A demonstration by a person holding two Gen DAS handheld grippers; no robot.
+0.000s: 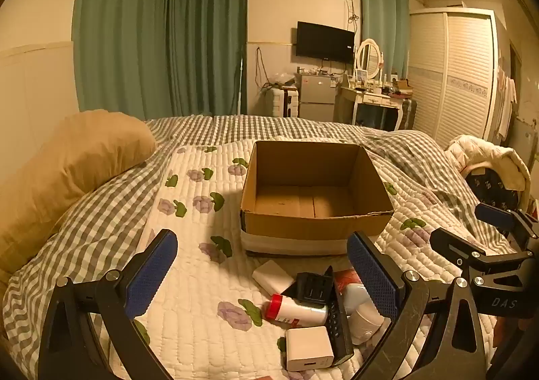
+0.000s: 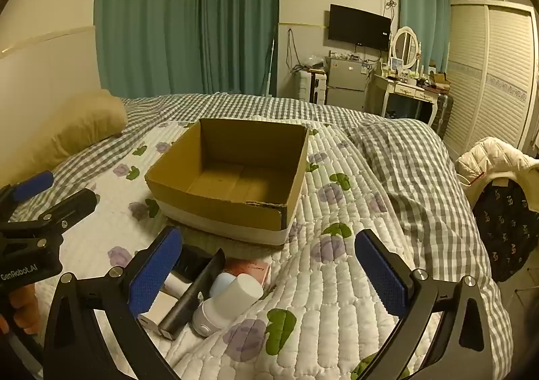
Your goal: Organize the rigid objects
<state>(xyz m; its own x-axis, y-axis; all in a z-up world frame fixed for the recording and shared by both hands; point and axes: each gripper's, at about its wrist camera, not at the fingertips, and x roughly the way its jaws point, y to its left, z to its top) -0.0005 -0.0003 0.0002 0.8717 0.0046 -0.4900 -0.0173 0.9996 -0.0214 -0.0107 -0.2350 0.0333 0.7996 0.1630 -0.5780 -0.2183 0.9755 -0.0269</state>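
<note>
Bed [image 1: 188,279]: quilt with flower print, carrying everything.
Box [image 1: 313,228]: open cardboard, empty, beyond both tongs.
Pile of small things [image 1: 313,309]: on the quilt just before the box, between the left tongs' fingers, beside the right tongs' left finger.
Left tongs [image 1: 262,274]: wide open, holding nothing.
Right tongs [image 2: 269,270]: wide open, holding nothing.

The box [image 1: 313,228] is brown. The quilt [image 1: 202,279] is white with purple flowers; the duvet [image 1: 101,198] is grey-and-white check. The curtains [image 1: 158,36] are teal.
</note>
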